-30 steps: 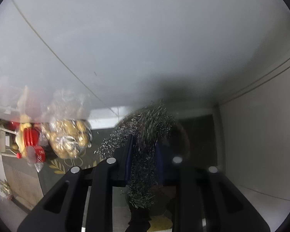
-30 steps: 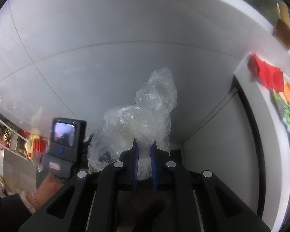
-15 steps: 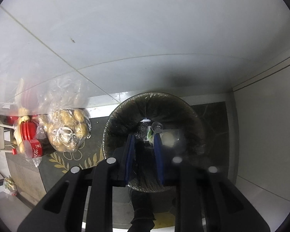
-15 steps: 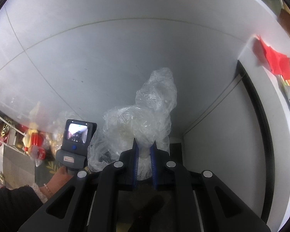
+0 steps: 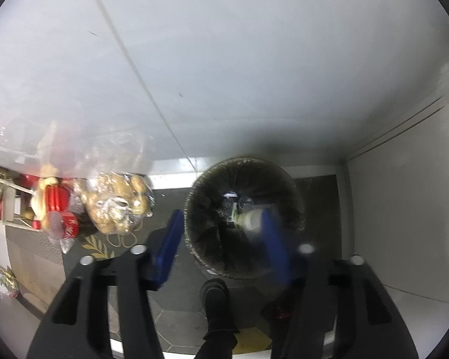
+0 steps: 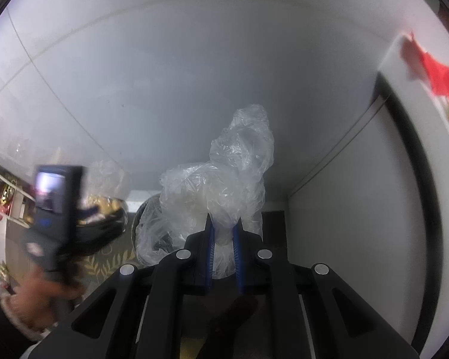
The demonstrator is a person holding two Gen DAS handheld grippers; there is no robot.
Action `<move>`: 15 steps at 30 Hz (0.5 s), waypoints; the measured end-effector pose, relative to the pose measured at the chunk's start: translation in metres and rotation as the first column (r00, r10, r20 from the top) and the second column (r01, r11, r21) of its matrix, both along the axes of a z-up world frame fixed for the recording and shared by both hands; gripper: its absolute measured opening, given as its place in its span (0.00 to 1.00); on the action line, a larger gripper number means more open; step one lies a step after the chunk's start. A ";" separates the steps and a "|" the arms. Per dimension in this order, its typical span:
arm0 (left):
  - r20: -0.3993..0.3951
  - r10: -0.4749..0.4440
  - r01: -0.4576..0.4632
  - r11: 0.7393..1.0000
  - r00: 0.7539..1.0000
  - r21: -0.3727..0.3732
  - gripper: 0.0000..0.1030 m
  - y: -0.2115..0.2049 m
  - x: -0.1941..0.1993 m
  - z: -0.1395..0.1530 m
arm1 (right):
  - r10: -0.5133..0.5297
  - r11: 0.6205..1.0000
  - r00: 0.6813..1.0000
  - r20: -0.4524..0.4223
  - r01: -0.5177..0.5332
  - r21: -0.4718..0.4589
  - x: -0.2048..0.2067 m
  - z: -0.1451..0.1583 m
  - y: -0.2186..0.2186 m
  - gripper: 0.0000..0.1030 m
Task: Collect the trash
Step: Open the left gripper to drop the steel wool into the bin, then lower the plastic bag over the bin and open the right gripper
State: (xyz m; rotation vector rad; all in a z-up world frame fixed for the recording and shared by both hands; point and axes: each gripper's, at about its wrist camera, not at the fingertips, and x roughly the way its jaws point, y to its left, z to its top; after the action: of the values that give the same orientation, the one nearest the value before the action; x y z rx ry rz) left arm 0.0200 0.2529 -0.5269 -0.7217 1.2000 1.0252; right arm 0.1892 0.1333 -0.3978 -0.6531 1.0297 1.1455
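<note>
Blue-padded left gripper (image 5: 221, 227), fingers spread wide and holding nothing, hangs over a round bin (image 5: 244, 218) lined in dark plastic; both pads motion-blurred. Left pad sits just outside the bin's left rim, right pad over the right half of the opening. Inside the bin: a small bottle (image 5: 248, 217) with a pale cap and some shiny scraps, details too blurred to tell. Bin stands on dark patterned floor in a narrow gap: pale wall panel (image 5: 404, 227) close on the right, white tiled wall (image 5: 224, 59) running along the far side, its lower edge touching the bin's far rim. Left of the bin, apart from it, a clear bag of potatoes (image 5: 117, 209), then red cans (image 5: 57, 206) further left; a strip of open floor lies between potato bag and bin rim. A dark shoe (image 5: 215, 299) shows at the near side of the bin. Right gripper (image 6: 223, 233), fingers drawn close and clamped on a crumpled clear plastic bag (image 6: 218, 191), the bag bulging up and left above the pads. Bin rim partly visible behind that bag in the right wrist view. Left hand (image 6: 42, 293) and its blurred gripper body show at that view's left edge. Red paper (image 6: 430, 71) on a white surface at far right.
</note>
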 end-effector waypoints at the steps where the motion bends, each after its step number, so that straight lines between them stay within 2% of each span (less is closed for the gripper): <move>1: -0.004 -0.002 0.002 1.000 1.000 0.009 0.55 -0.003 -0.003 0.006 | 0.003 1.000 1.000 0.000 -0.003 -0.007 -0.002 -0.004 0.001 0.11; 10: -0.005 0.006 -0.006 0.999 1.000 0.053 0.61 -0.021 -0.024 0.050 | 0.049 0.997 0.999 -0.018 -0.050 -0.067 -0.019 -0.041 0.021 0.11; 15: 0.033 0.024 -0.026 0.998 0.999 0.055 0.62 -0.024 -0.029 0.073 | 0.081 0.993 0.996 -0.030 -0.083 -0.088 -0.033 -0.061 0.033 0.11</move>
State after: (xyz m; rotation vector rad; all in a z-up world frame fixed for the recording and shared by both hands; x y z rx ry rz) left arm -0.0089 0.2284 -0.4536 -0.7087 1.1332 1.0596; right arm 0.1558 0.1662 -0.4591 -0.7584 1.0897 1.1878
